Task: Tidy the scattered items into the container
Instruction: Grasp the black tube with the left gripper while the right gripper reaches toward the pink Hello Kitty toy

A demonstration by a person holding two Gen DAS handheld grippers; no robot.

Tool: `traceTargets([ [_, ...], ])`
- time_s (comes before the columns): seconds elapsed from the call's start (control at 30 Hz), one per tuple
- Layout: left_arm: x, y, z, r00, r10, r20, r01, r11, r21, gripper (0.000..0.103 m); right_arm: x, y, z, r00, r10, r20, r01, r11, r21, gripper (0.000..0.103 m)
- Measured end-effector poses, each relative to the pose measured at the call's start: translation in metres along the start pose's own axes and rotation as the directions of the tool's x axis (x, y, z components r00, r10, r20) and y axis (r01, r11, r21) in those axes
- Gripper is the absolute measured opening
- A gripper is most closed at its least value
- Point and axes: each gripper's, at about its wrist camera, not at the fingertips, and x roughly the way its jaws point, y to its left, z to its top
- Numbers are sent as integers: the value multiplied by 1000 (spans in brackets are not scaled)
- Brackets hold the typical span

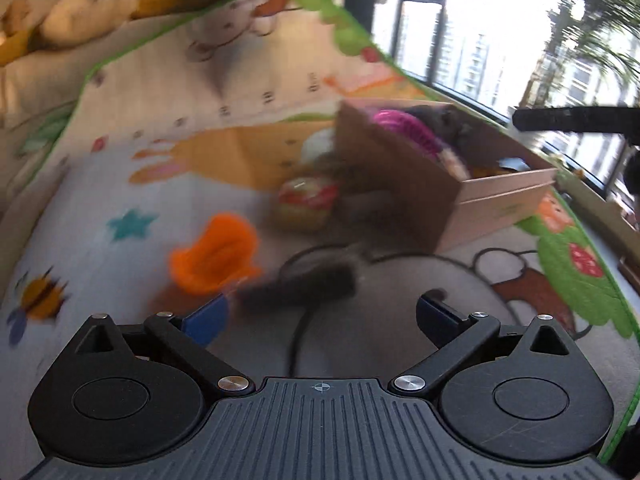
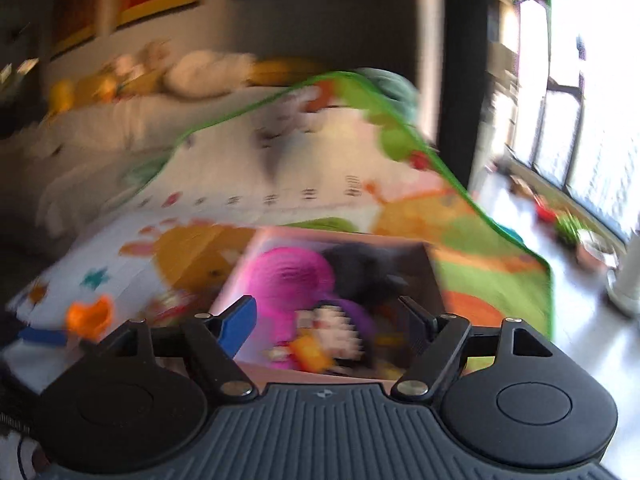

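Observation:
In the left wrist view a cardboard box [image 1: 404,184] stands on a printed play mat [image 1: 152,120], holding a pink ribbed item [image 1: 404,130] and a dark plush [image 1: 440,120]. An orange toy [image 1: 216,256], a red, yellow and green ball [image 1: 306,202] and a dark fuzzy item [image 1: 304,286] lie on the mat beside the box. My left gripper [image 1: 320,314] is open wide, with the dark item just beyond its fingertips. My right gripper [image 2: 328,318] hangs open above the box [image 2: 434,276], over the pink item [image 2: 288,276], the dark plush [image 2: 364,268] and a purple and white toy [image 2: 336,322]. Both views are motion-blurred.
A sofa with cushions and soft toys [image 2: 192,72] stands behind the mat. Windows [image 1: 472,40] and bare floor with small objects [image 2: 560,216] lie to the right. A dark cable [image 1: 298,336] runs across the mat under my left gripper. A black bar [image 1: 576,120] crosses the upper right.

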Motion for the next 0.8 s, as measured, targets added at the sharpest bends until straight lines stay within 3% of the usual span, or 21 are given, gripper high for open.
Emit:
traceTargets([
  [0.07,-5,9,-6,1000,20,12,-20,999,-26,103,8,32,1,999,34,-3,-34,996,-86,73],
  [0.13,-11,17,-11,999,38,24,-37,998,-41,103,18,59,2,995,90,-41,-95,986,-136,48],
  [0.17,-13,20,-14,999,45,31,-43,998,-46,103,24,70,3,990,120,-68,-129,982,-141,45],
  [0.37,-15,31,-29,998,52,32,-50,996,-80,103,76,115,14,972,171,-162,-188,977,-99,47],
  [0.5,-21,34,-33,997,39,70,-32,995,-96,103,114,133,19,971,120,-205,-150,979,-138,69],
  [0.63,-22,35,-35,996,35,82,-25,993,-117,103,138,145,16,965,75,-253,-129,970,-205,68],
  [0.77,-21,36,-35,996,34,78,-24,992,-122,103,130,145,10,964,80,-255,-141,964,-227,61],
  [0.8,-21,35,-35,997,34,76,-25,992,-121,103,125,143,10,963,95,-252,-151,965,-213,54],
])
